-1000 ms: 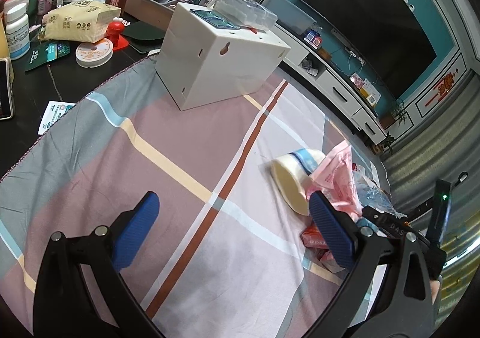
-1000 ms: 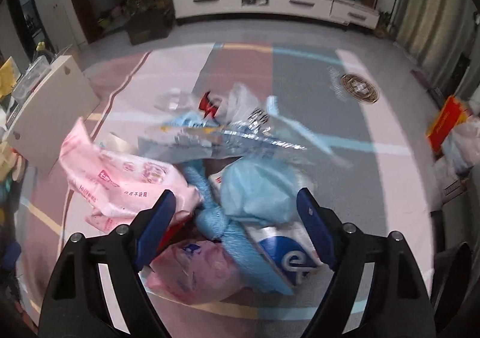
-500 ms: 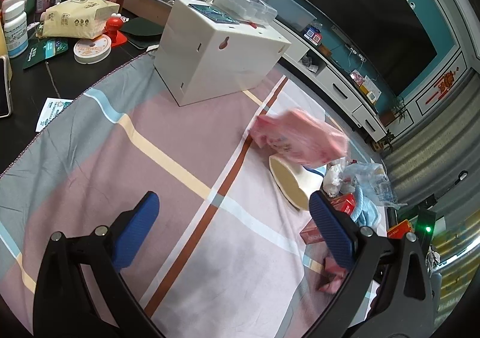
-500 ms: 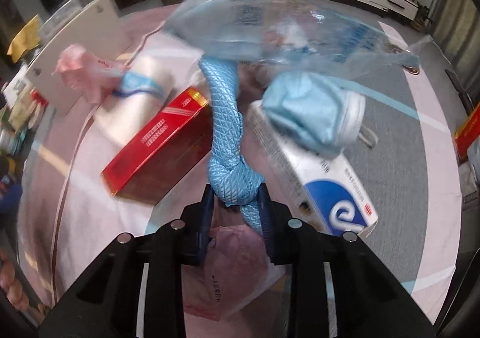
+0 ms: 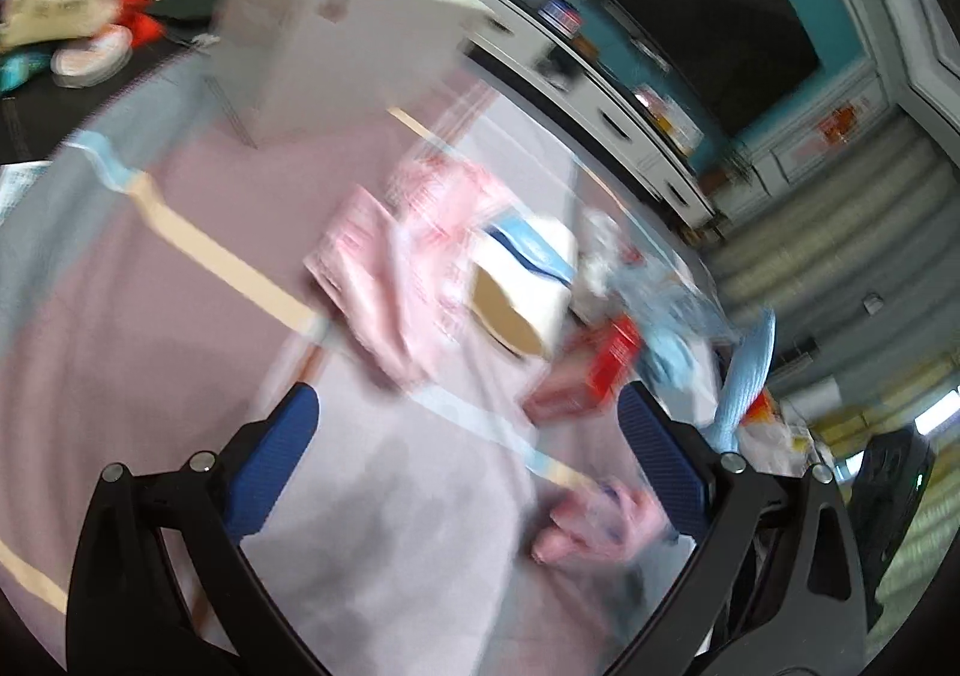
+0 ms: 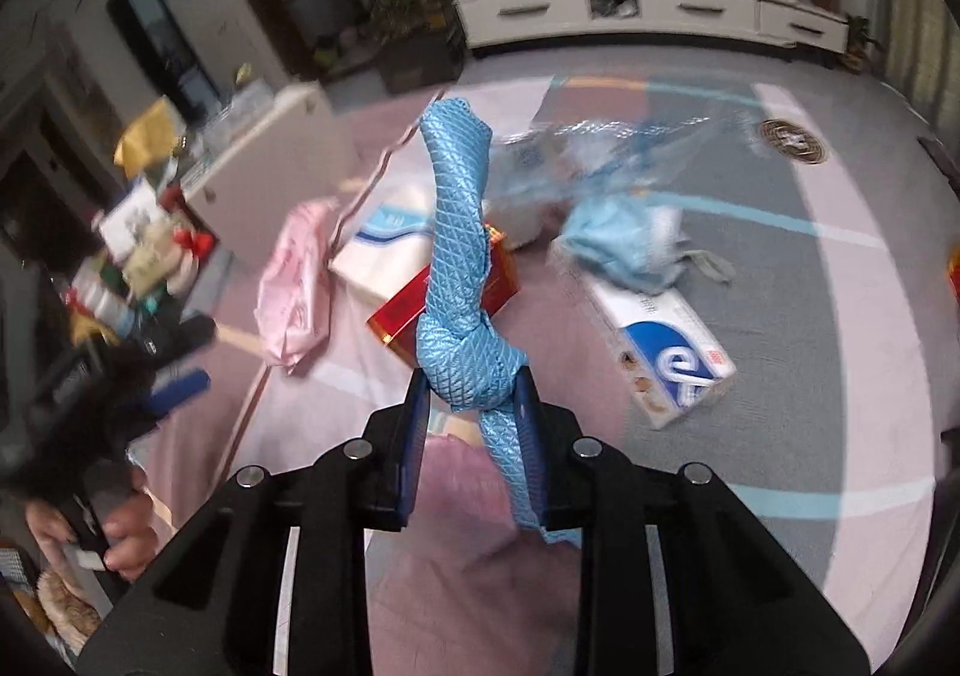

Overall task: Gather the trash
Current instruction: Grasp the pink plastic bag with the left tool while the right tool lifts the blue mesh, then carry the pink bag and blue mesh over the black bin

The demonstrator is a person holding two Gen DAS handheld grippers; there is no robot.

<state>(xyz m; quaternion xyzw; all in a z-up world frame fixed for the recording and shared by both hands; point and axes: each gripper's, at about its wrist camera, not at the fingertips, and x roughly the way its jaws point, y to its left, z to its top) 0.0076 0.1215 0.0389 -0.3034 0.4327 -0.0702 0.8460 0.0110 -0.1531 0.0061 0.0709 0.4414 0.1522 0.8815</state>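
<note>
Glossy, seemingly quilted blue cloth (image 6: 459,232)

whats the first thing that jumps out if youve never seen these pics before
The knotted light-blue quilted cloth stands out first: the right gripper is shut on its knot, at the centre of the right wrist view. Behind it, trash litters the striped pastel tablecloth: a red rectangular box, a pink plastic bag to its left and a white-and-blue carton to its right. The left gripper is open, with nothing between its pads.
</note>
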